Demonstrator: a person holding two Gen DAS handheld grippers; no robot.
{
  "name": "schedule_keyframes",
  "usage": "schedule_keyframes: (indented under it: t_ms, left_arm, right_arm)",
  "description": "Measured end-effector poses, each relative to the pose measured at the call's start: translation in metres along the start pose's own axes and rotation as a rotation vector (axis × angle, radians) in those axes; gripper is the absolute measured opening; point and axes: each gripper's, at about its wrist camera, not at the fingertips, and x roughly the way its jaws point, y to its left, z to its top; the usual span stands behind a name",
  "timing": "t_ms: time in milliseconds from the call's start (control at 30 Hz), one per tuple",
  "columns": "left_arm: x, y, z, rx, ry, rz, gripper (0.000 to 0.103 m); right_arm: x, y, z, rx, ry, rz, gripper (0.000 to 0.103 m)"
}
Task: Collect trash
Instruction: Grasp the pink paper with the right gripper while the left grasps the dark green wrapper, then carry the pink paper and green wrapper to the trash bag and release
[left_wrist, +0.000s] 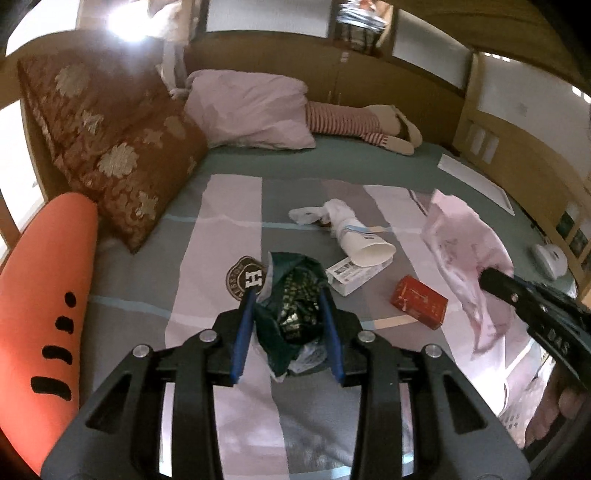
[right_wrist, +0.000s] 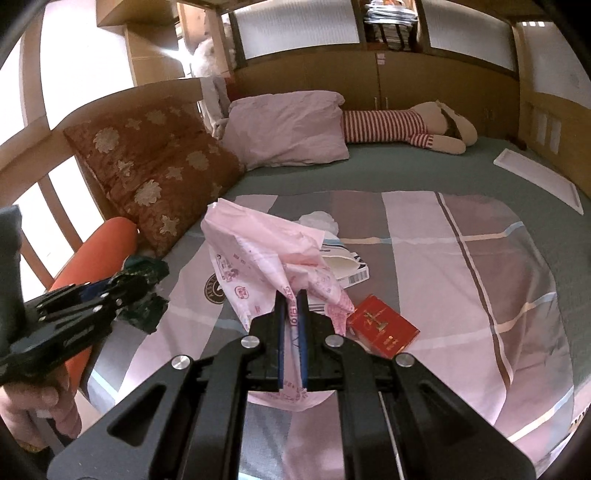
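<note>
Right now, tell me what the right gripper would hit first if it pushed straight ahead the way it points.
Apart from the pink plastic bag its jaws already pinch, the right gripper would probably meet the white box on the bed first; the bag hides part of that line, so depth is uncertain.

The bed cover (left_wrist: 236, 206) had wide stripes of grey, pink and pale purple, with thin light blue lines. The bag (right_wrist: 258, 258) was pink with red pictures. The crumpled wrapper (left_wrist: 295, 306) was dark green with gold marks. The small box (right_wrist: 384, 328) was red. The big pillow (left_wrist: 110, 140) was brown with pale flowers. The long cushion (left_wrist: 40, 306) was orange with black marks. The doll's shirt (right_wrist: 380, 125) had red and white stripes.
</note>
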Motion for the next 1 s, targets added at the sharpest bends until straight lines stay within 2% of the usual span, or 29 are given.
schedule_keyframes:
  t_ms: [1000]
  left_arm:
    - [0.0103, 0.0016, -0.0025, 0.016, 0.031, 0.005, 0.038]
  right_arm:
    - [0.0072, 0.0054, -0.0019, -0.007, 0.03, -0.003, 0.007]
